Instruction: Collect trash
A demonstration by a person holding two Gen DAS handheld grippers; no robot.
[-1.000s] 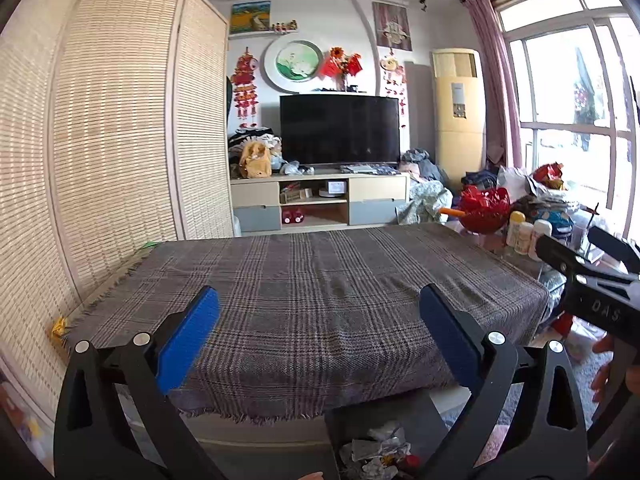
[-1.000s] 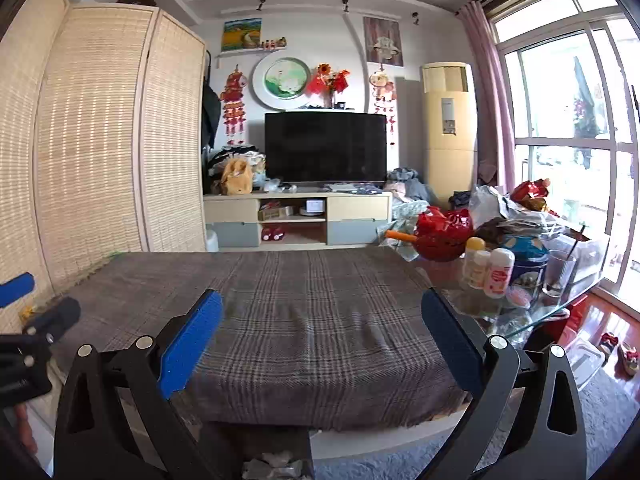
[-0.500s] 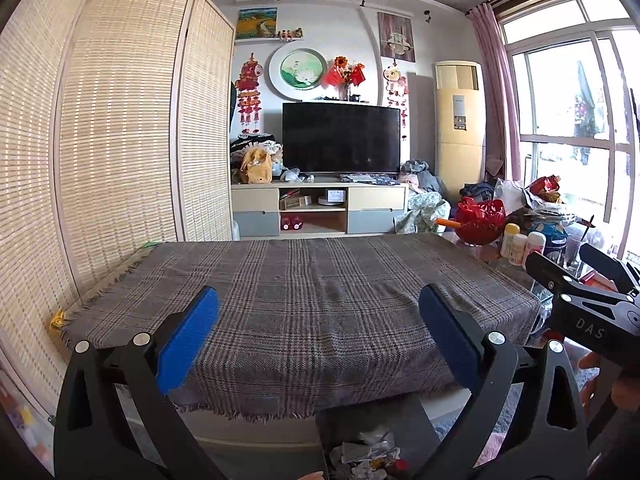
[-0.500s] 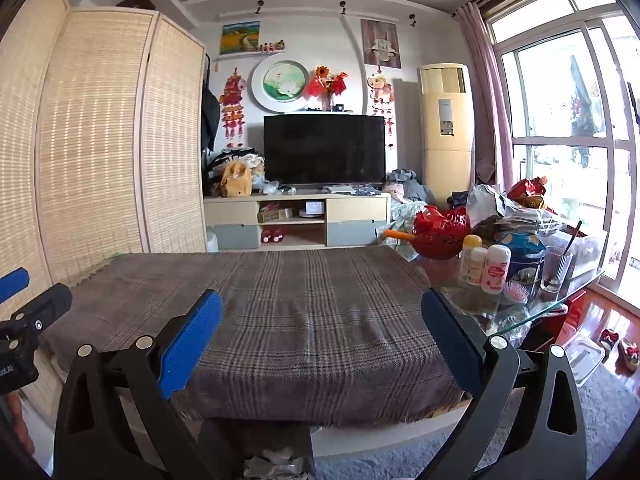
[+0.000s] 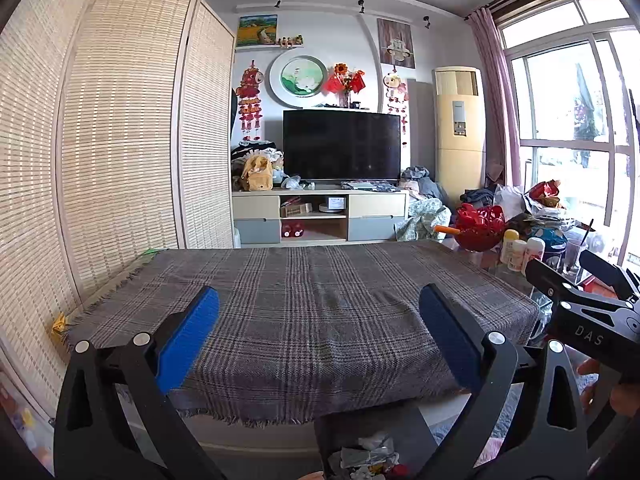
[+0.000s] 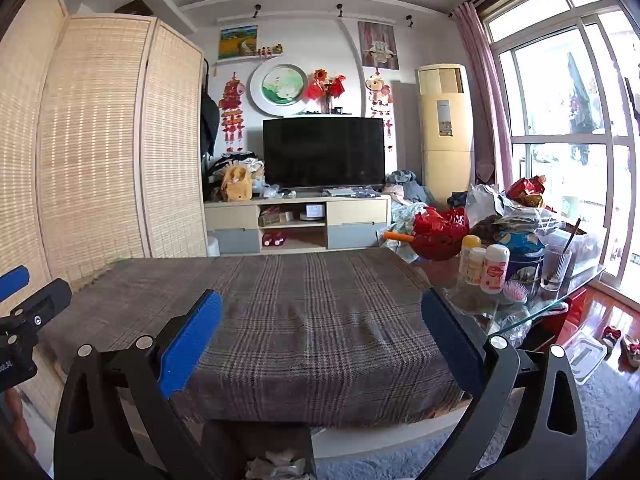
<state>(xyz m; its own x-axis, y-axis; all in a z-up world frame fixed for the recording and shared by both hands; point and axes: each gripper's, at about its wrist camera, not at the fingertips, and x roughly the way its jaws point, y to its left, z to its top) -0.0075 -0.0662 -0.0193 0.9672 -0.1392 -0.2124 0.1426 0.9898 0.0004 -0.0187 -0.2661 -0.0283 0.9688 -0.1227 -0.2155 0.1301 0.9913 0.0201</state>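
Both grippers, left gripper (image 5: 318, 330) and right gripper (image 6: 320, 334), hung with jaws wide and empty over a bare plaid tablecloth (image 5: 304, 300). Crumpled trash (image 5: 368, 458) lay in a dark bin (image 5: 360, 420) below the near edge; collection looked largely finished.

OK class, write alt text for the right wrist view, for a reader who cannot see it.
An open two-finger gripper with blue pads hangs empty over a table draped in a grey-brown plaid cloth. A dark bin of crumpled paper trash sits on the floor below the near edge. Bottles and a red bowl crowd the glass table end at right.
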